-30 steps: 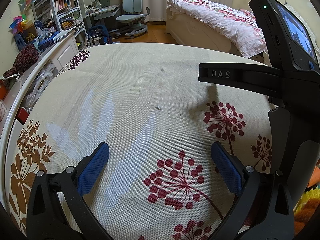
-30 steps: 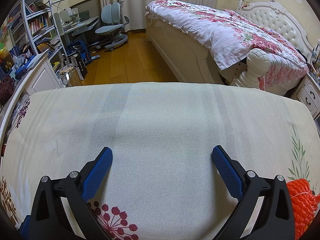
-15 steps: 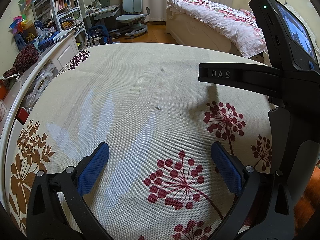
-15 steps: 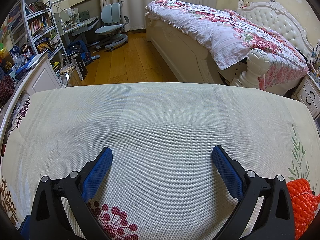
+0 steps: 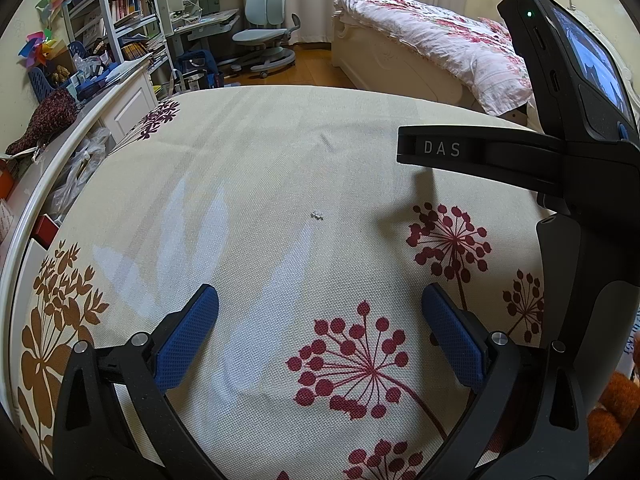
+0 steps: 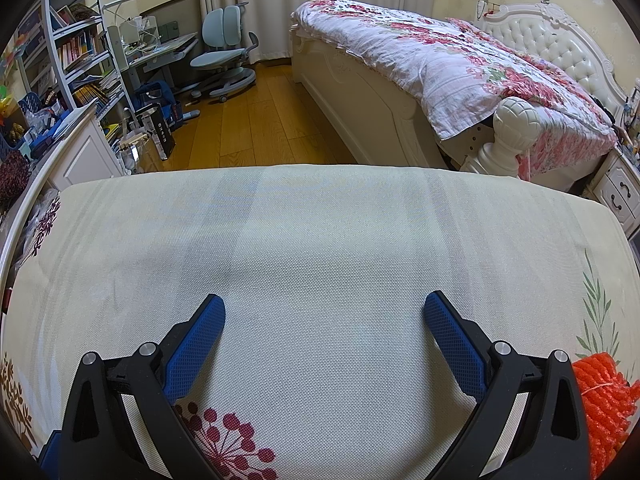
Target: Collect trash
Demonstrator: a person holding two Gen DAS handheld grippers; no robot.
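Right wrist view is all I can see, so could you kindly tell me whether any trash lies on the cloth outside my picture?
Observer: Yes, a small white crumb lies on the tablecloth in the left wrist view.
Operator: Where is it relative to the left hand-held gripper?
Observer: Straight ahead of it, centred between the fingers and apart from the tips.
Operator: Is that one free?
Observer: Its jaws stand open with nothing between them.

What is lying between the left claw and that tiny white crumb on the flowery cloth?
Nothing: in the left wrist view only bare cloth separates the open left gripper from the white crumb.
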